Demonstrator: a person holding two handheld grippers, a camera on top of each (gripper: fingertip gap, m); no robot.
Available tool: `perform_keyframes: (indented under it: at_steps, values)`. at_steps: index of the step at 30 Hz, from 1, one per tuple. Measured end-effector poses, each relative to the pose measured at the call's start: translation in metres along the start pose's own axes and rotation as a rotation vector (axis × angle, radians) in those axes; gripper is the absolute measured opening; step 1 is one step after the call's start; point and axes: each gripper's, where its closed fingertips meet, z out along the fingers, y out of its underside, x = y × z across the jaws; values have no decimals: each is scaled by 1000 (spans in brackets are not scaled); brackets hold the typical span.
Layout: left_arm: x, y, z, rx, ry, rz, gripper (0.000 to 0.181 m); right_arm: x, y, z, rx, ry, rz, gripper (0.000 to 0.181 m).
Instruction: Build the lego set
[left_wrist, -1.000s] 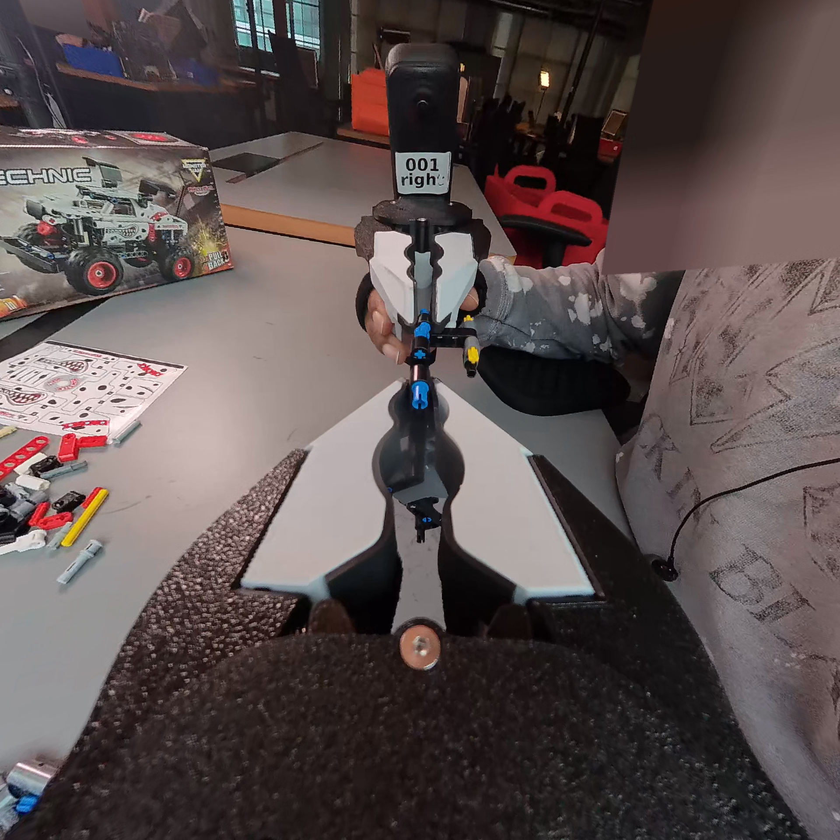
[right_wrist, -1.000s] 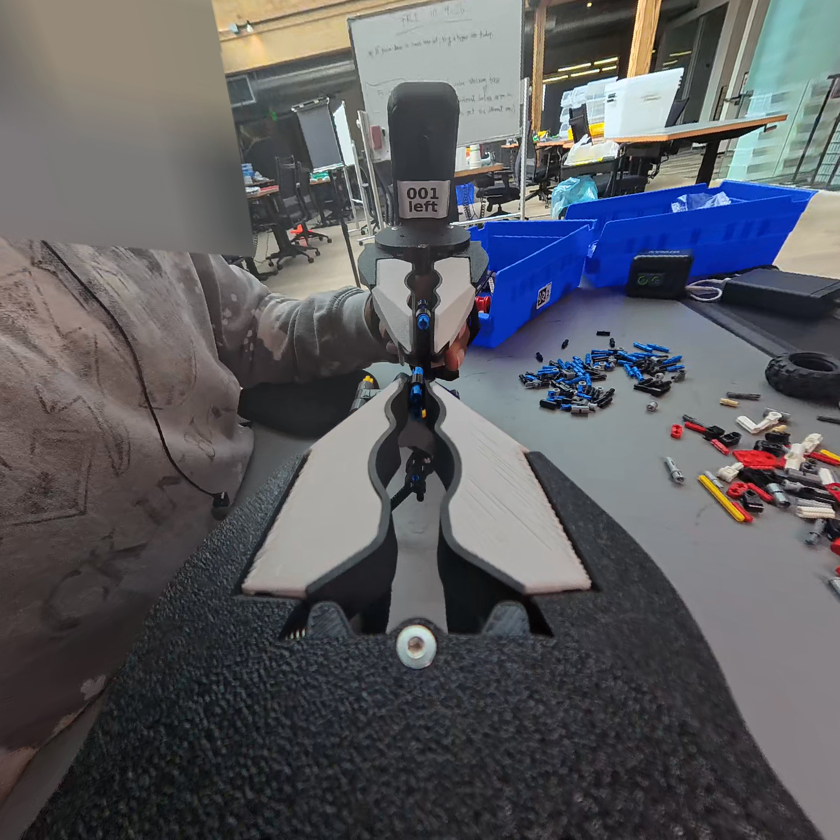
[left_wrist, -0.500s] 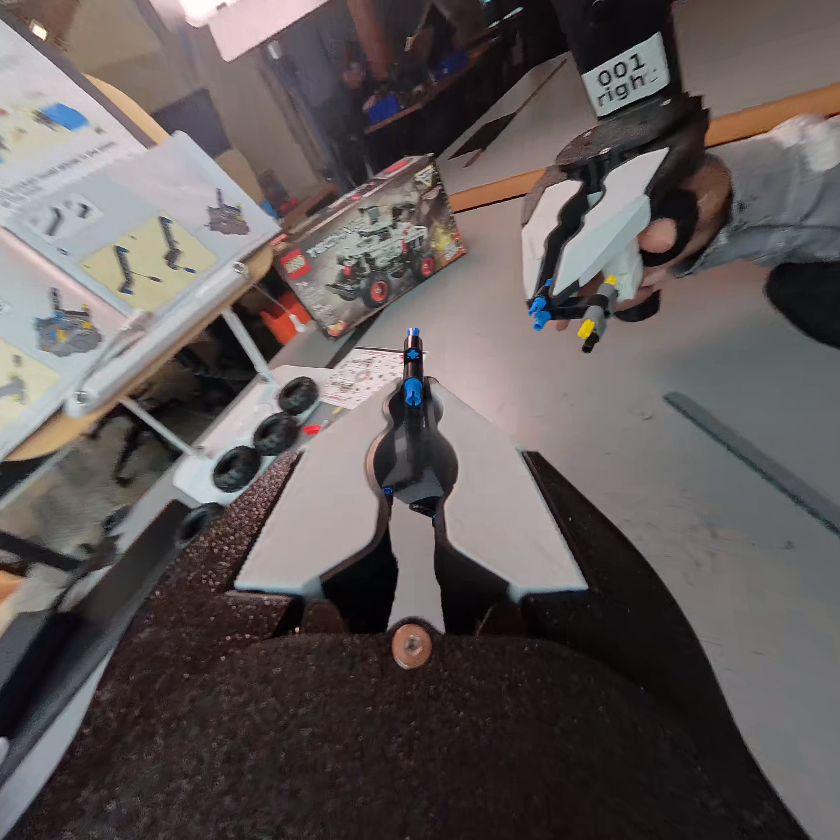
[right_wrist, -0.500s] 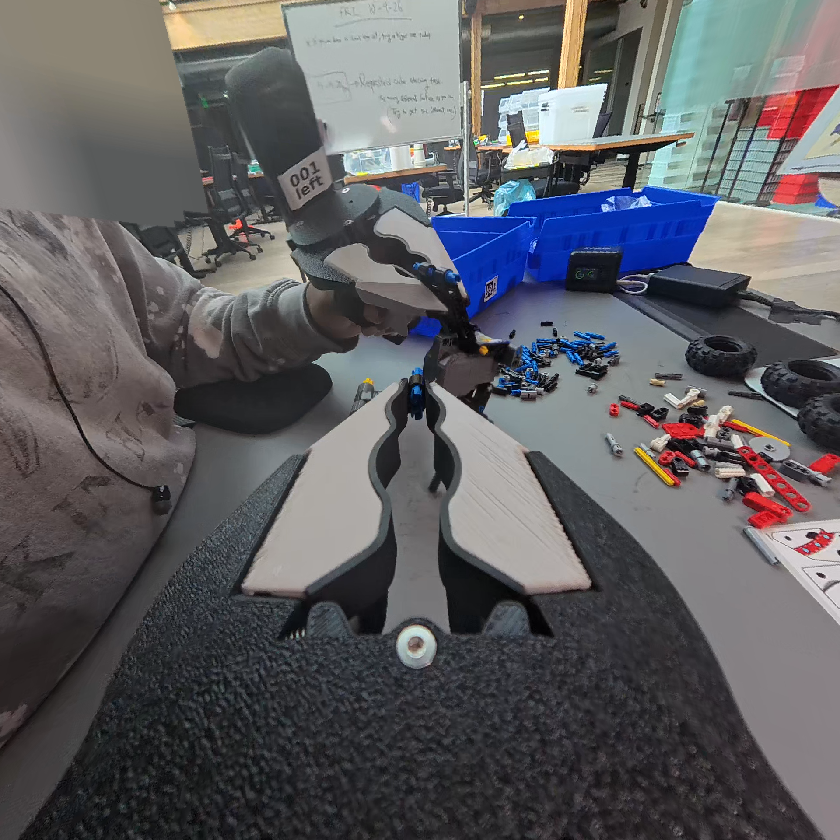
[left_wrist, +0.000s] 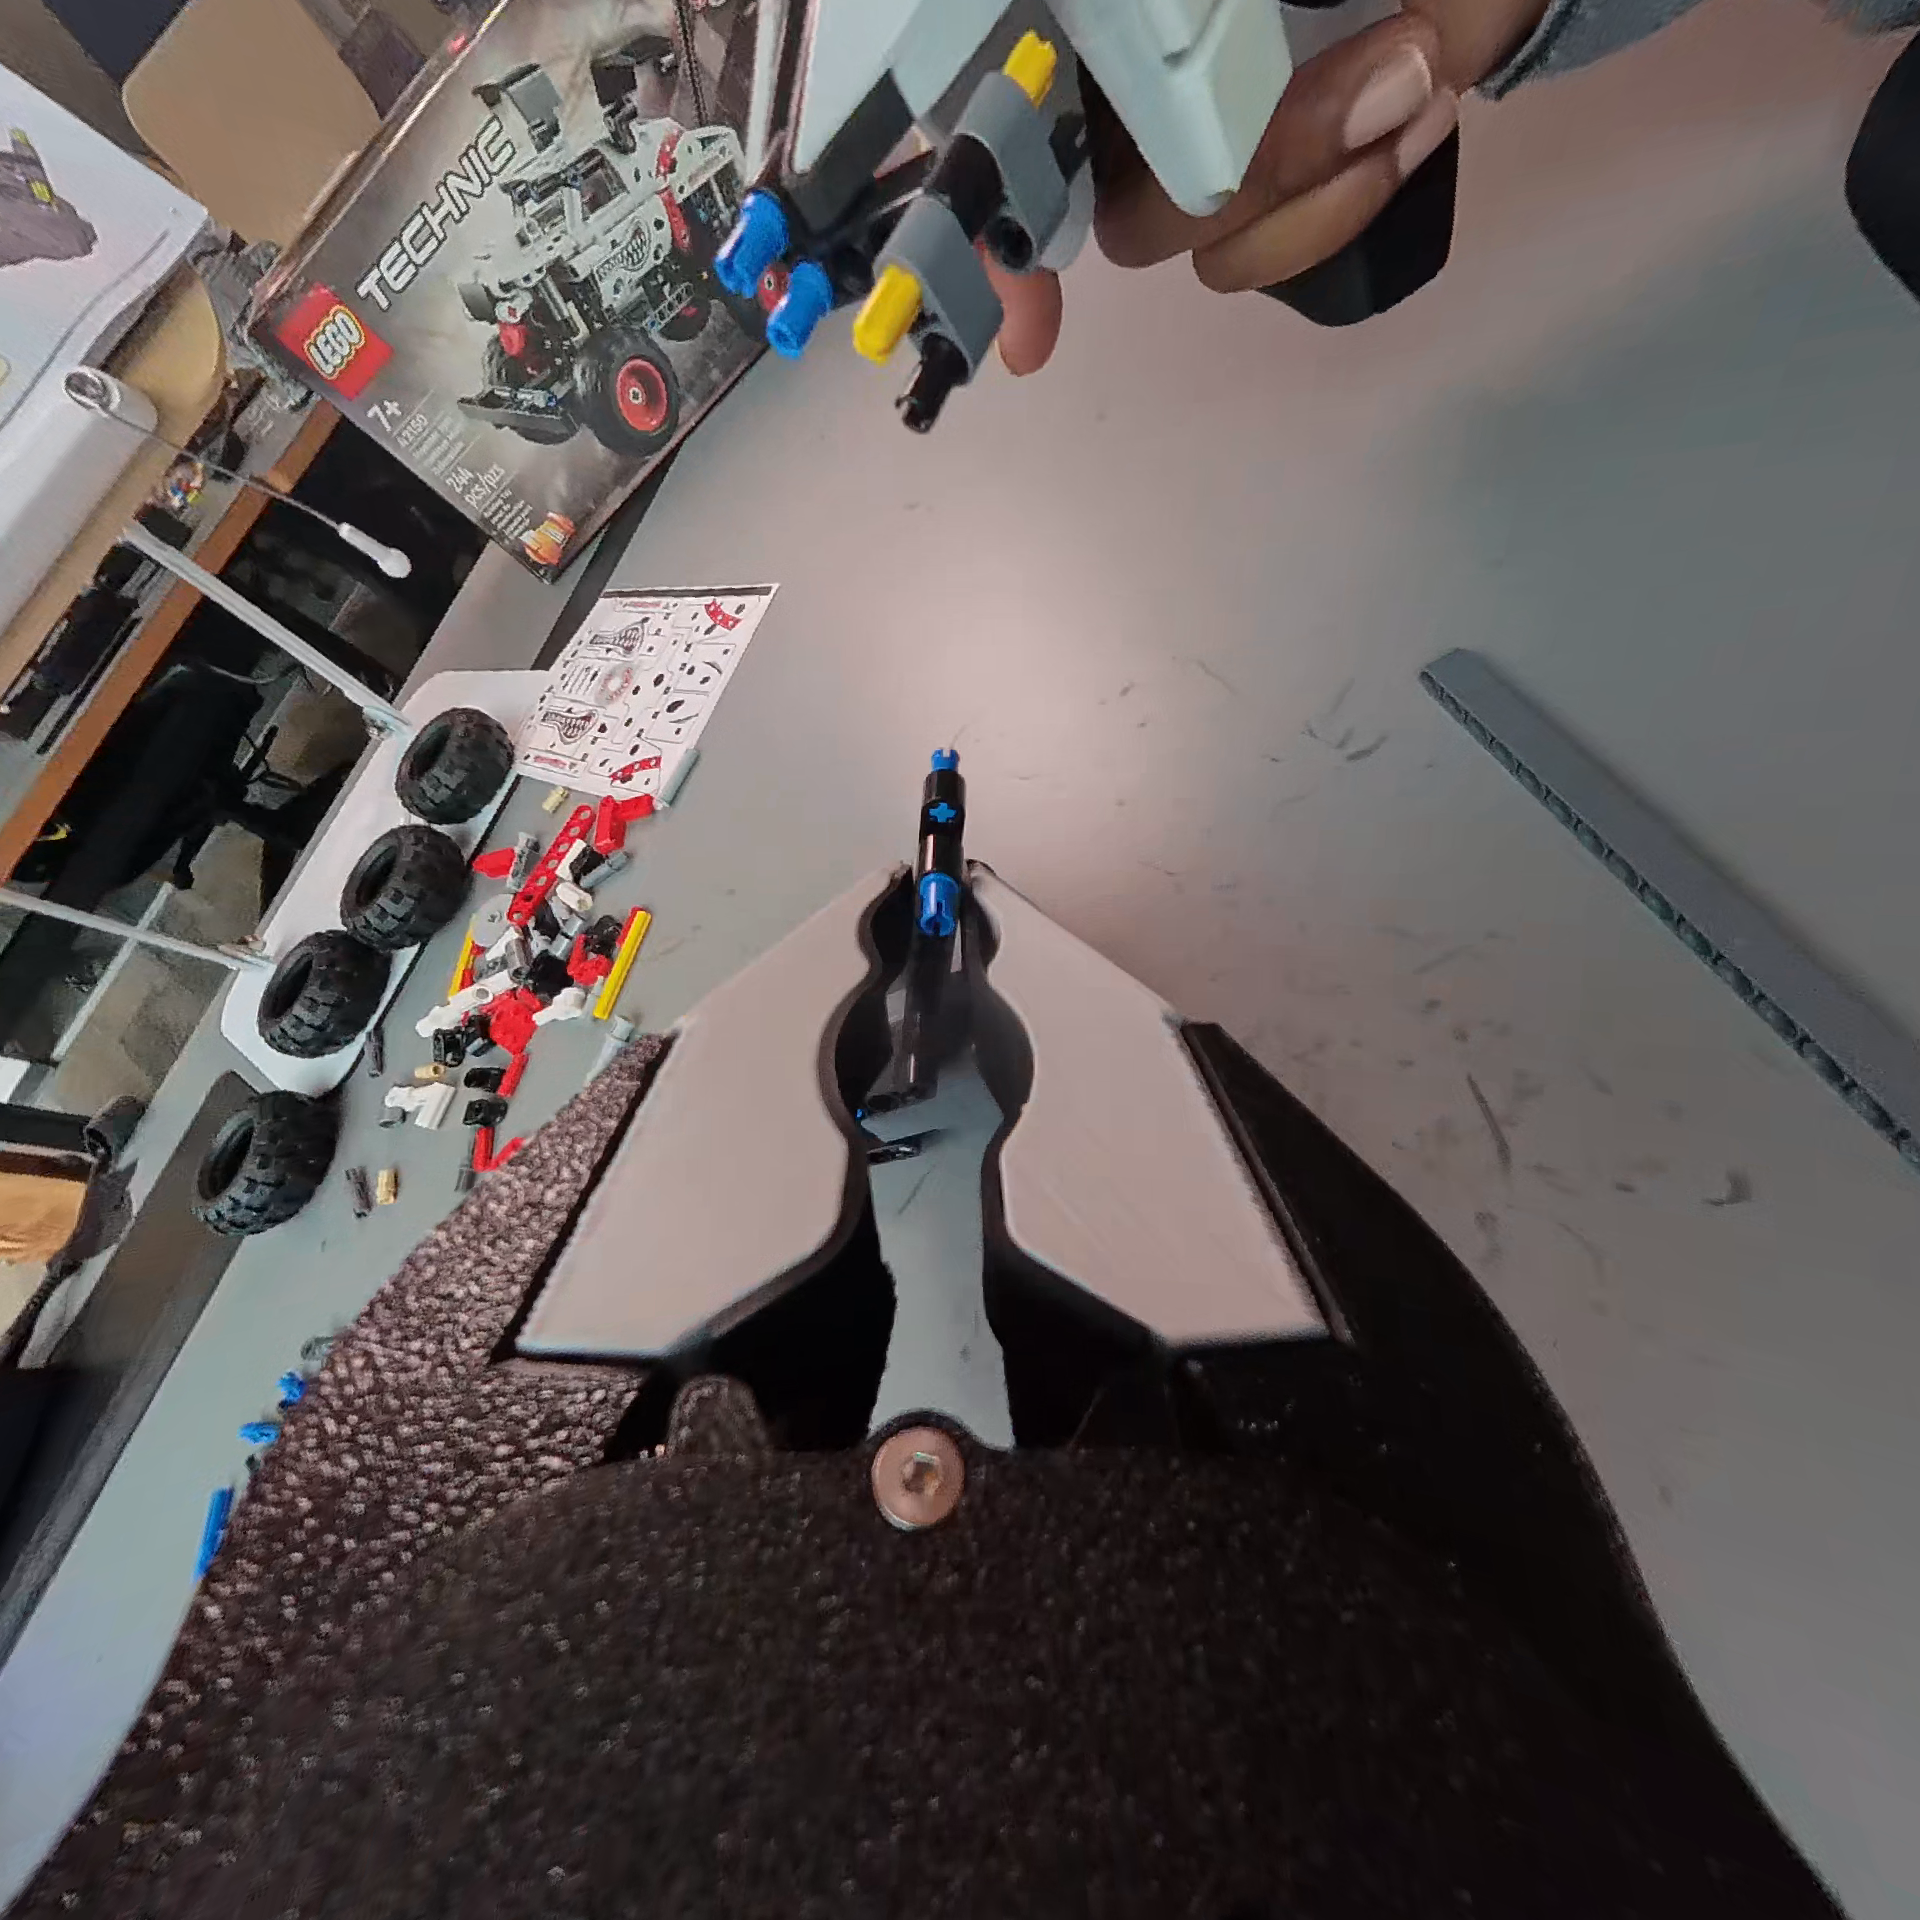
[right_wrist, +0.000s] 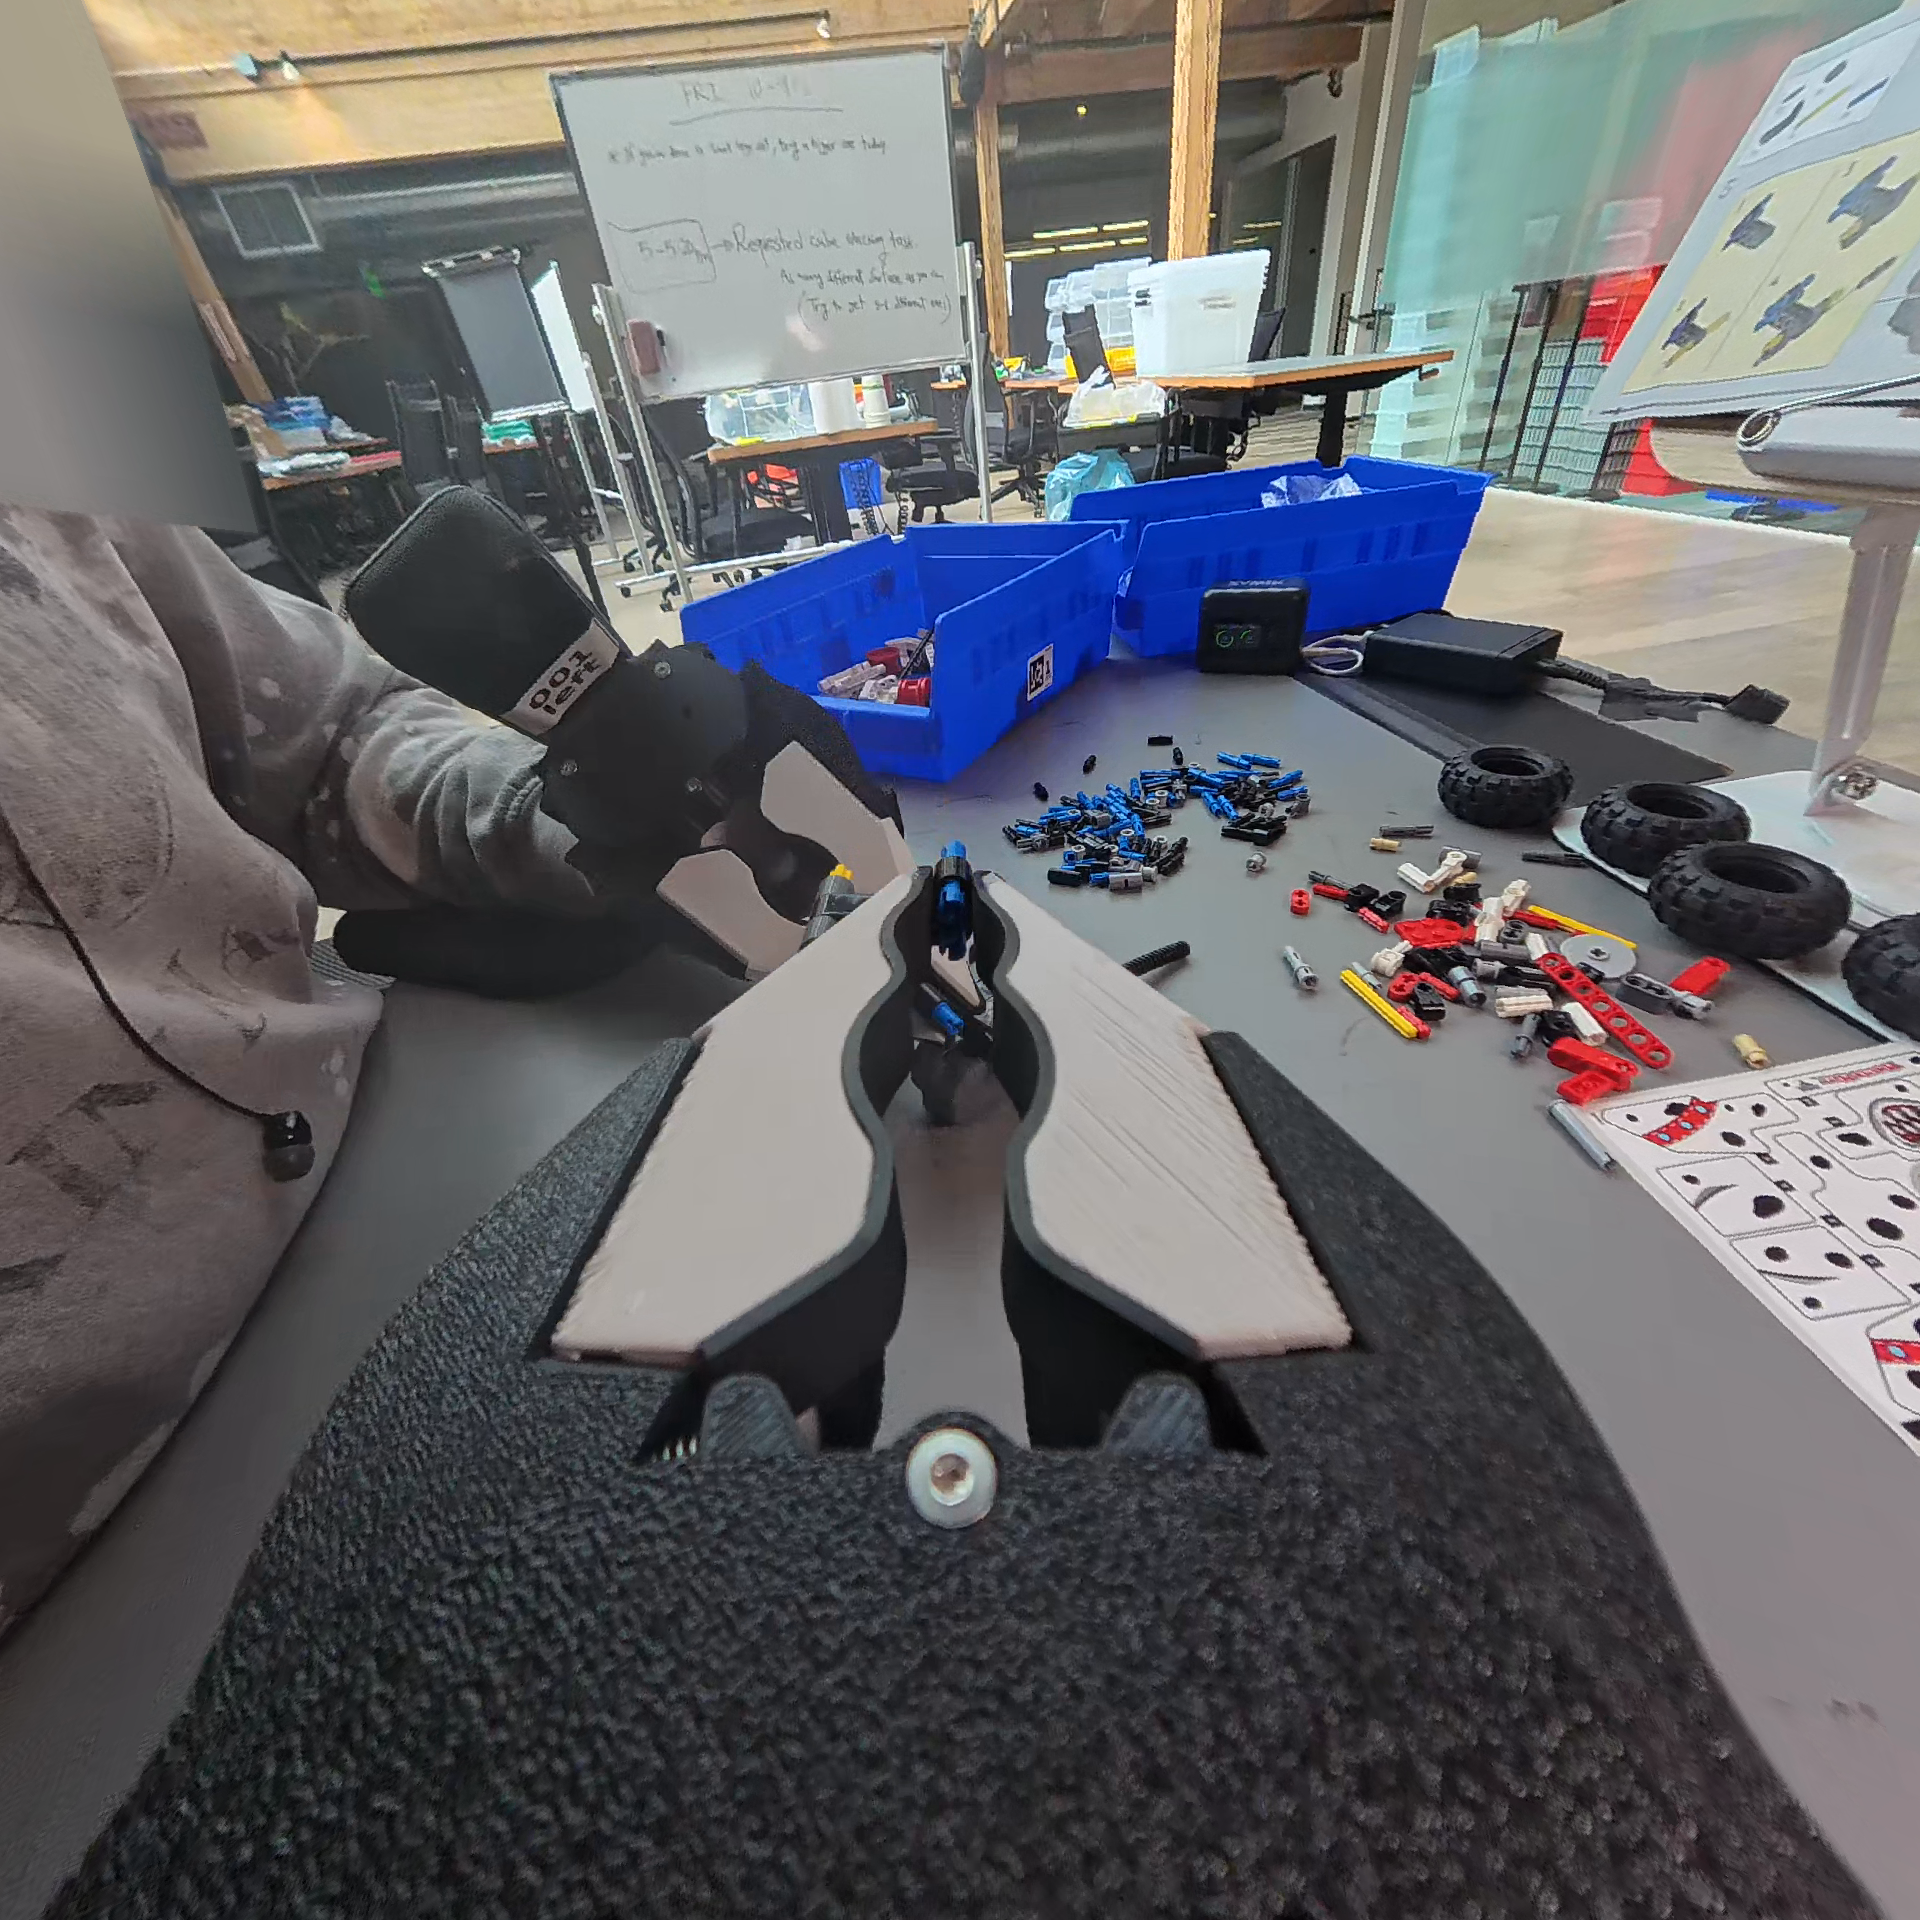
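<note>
In the left wrist view my left gripper (left_wrist: 935, 878) is shut on a slim black lego beam (left_wrist: 940, 831) with blue pins that sticks out past the tips above the grey table (left_wrist: 1299, 727). Above it, one of the right gripper's white fingers (left_wrist: 1174, 94) shows, closed on a small assembly (left_wrist: 940, 265) of grey connectors, yellow axle ends and blue pins. In the right wrist view my right gripper (right_wrist: 951, 883) is shut on that assembly, seen as a blue pin (right_wrist: 948, 902) at the tips. The left gripper's fingers (right_wrist: 821, 821) point down just left of it.
The lego box (left_wrist: 520, 281), sticker sheet (left_wrist: 644, 686), black tyres (left_wrist: 405, 883) and a pile of red, white and black parts (left_wrist: 530, 966) lie to the left. The right wrist view shows blue bins (right_wrist: 935, 644), blue and black pins (right_wrist: 1153, 810) and an instruction booklet on a stand (right_wrist: 1787, 239).
One second ago the two grippers met tip to tip with their pieces together. They have since parted, each keeping its piece; the left gripper has tilted down and sits below the right one.
</note>
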Motion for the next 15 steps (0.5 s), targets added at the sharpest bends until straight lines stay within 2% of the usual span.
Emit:
perform_keyframes:
  at_steps: [1, 4, 6, 10, 15]
  values:
    - [-1, -1, 1, -7, -7, -34, 9, 1, 0, -2, 1, 6, 1, 6]
    - [1, -3, 4, -11, 20, -196, 13, 4, 1, -5, 0, 9, 13, 6]
    - [5, -5, 5, -11, 60, -284, 23, 5, 2, -5, 0, 6, 22, 6]
    - [7, -8, -1, 32, 157, -347, 36, 7, 6, -5, -7, 6, 37, 7]
    - [11, -10, -25, 95, 443, -428, 51, 9, 12, -3, -21, 2, 57, 6]
